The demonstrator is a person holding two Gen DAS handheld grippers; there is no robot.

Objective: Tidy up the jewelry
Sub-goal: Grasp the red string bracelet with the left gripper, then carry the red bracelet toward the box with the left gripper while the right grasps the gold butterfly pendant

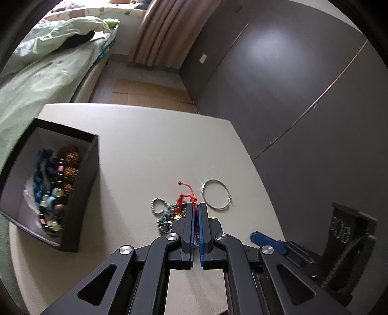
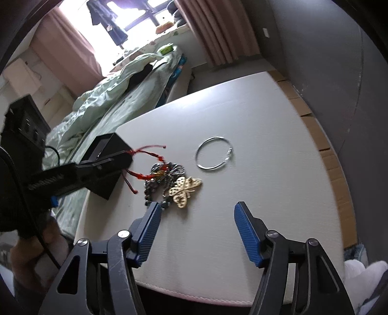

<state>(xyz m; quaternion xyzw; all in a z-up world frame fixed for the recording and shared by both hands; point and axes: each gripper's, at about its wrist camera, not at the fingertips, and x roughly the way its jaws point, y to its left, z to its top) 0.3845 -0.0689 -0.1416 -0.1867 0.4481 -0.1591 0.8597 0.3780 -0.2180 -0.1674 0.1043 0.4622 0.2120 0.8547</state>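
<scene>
I get soft daylight from the bright window (image 2: 135, 17), which is blown out to white behind the pink curtains (image 2: 72, 51). The pale round tabletop (image 2: 266, 121) below it is evenly lit, with only faint shadows under the small things. On the dark grey wall panel (image 1: 274, 48) I see a dull glare patch. Both views bend strongly and go black at the corners. The open black box (image 1: 80, 169) is smeared by motion blur.

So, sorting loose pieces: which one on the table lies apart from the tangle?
The thin silver wire hoop; it lies alone, clear of the tangled pile.
</scene>
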